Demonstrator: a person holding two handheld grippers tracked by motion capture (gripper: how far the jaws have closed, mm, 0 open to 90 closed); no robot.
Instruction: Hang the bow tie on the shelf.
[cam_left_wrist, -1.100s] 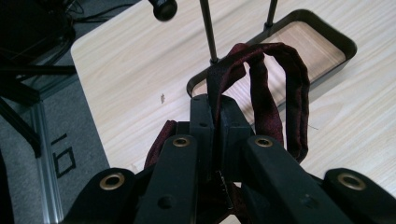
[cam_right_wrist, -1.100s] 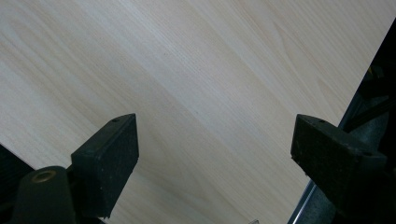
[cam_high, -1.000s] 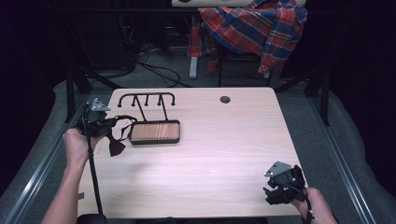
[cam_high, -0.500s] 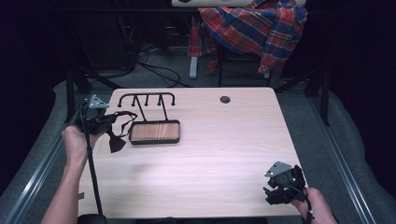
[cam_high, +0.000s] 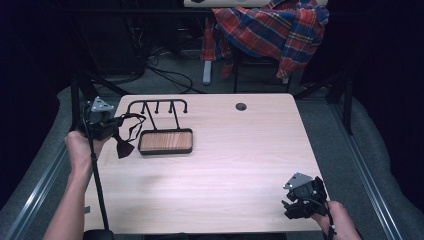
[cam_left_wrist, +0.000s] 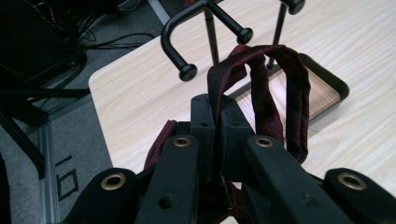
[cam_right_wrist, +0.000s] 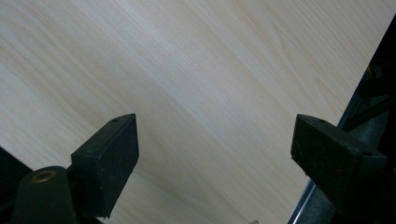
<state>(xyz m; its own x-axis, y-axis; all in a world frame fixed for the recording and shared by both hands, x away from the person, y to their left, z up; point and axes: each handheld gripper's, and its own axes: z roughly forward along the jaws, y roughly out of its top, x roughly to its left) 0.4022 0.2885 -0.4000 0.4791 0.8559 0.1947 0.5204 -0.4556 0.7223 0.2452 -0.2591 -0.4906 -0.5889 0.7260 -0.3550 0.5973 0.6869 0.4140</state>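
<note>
1. The left gripper (cam_left_wrist: 215, 116) has its jaws pressed together on a dark red strap (cam_left_wrist: 261, 88); in the left gripper view the fabric rises from between them and loops up and over just ahead of the tips.
2. In the high view the left gripper (cam_high: 111, 124) is held at the left edge of the counter (cam_high: 225, 165), with the dark red strap (cam_high: 131, 127) looping out toward the stand and a darker bow-shaped piece (cam_high: 124, 148) hanging below it, just beside the tray.
3. Just past the strap stands a black hook rack (cam_high: 157, 107) with knobbed hooks (cam_left_wrist: 215, 37), rising from a black-rimmed tray with a wooden floor (cam_high: 166, 141). The strap loop is near the hooks but apart from them.
4. The right gripper (cam_right_wrist: 212, 149) has its jaws spread wide and holds nothing; bare pale wood lies between them.
5. In the high view the right gripper (cam_high: 300, 200) sits at the near right corner of the counter, well apart from the strap and rack.
6. Behind the counter a plaid shirt (cam_high: 270, 30) is draped over a chair.
</note>
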